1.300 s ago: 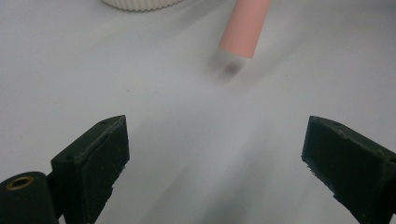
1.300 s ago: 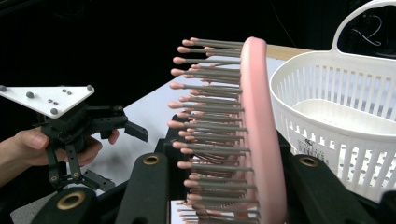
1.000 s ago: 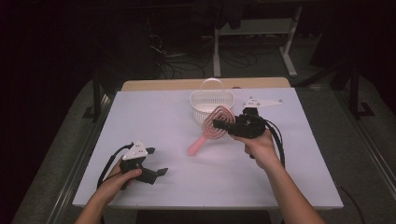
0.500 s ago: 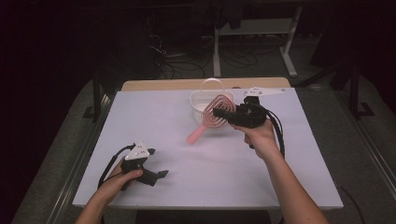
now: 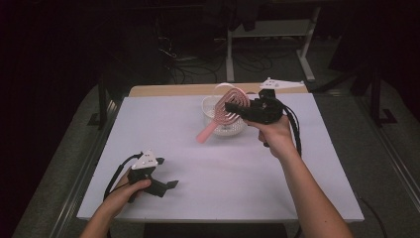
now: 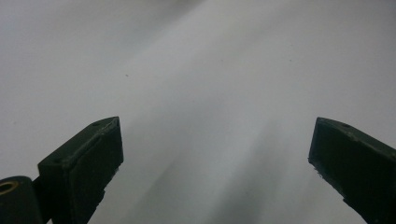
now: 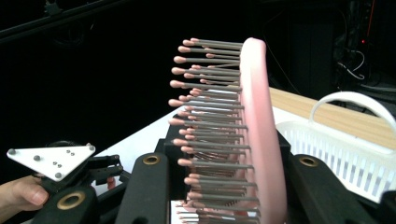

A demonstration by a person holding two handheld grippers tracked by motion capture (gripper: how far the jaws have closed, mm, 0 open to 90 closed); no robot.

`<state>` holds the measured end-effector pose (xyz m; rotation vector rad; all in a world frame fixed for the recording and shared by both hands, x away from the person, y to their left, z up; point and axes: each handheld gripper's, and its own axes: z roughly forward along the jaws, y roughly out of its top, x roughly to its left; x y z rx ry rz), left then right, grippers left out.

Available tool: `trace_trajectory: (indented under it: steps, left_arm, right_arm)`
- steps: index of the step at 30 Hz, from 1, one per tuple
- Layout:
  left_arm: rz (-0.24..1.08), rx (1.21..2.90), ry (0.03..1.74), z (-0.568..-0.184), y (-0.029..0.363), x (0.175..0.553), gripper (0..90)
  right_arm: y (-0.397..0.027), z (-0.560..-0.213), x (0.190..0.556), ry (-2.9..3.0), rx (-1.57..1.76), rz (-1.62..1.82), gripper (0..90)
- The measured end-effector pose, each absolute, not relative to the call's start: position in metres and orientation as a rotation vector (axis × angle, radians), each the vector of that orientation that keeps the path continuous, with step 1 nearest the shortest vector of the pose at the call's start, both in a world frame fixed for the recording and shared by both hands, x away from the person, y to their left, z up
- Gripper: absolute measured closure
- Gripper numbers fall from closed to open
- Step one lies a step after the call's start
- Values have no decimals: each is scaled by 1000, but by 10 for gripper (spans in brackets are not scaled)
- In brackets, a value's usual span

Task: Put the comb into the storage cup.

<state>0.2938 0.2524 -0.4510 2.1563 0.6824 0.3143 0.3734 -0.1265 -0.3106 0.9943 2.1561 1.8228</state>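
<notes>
Above one basket [image 5: 223,130], right gripper [image 5: 232,107] clamps one hairbrush [image 5: 225,113]; left gripper [image 5: 171,185] wide.

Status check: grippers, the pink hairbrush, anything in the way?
Right gripper shut on pink hairbrush, held above white basket. Left gripper open, low over table. Nothing in the way.

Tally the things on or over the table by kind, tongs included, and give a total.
Pink hairbrush: 1
White basket: 1
Tongs, left tongs and right tongs: 2
Total: 4
</notes>
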Motion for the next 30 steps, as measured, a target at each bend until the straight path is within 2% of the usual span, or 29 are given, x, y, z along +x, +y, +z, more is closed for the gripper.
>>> trace_trajectory:
  steps: [30]
  left_arm:
    - [316,2145,685,-450,253,294,31]
  right_arm:
    - [-139,-275,398,2038,1022,1814,627]
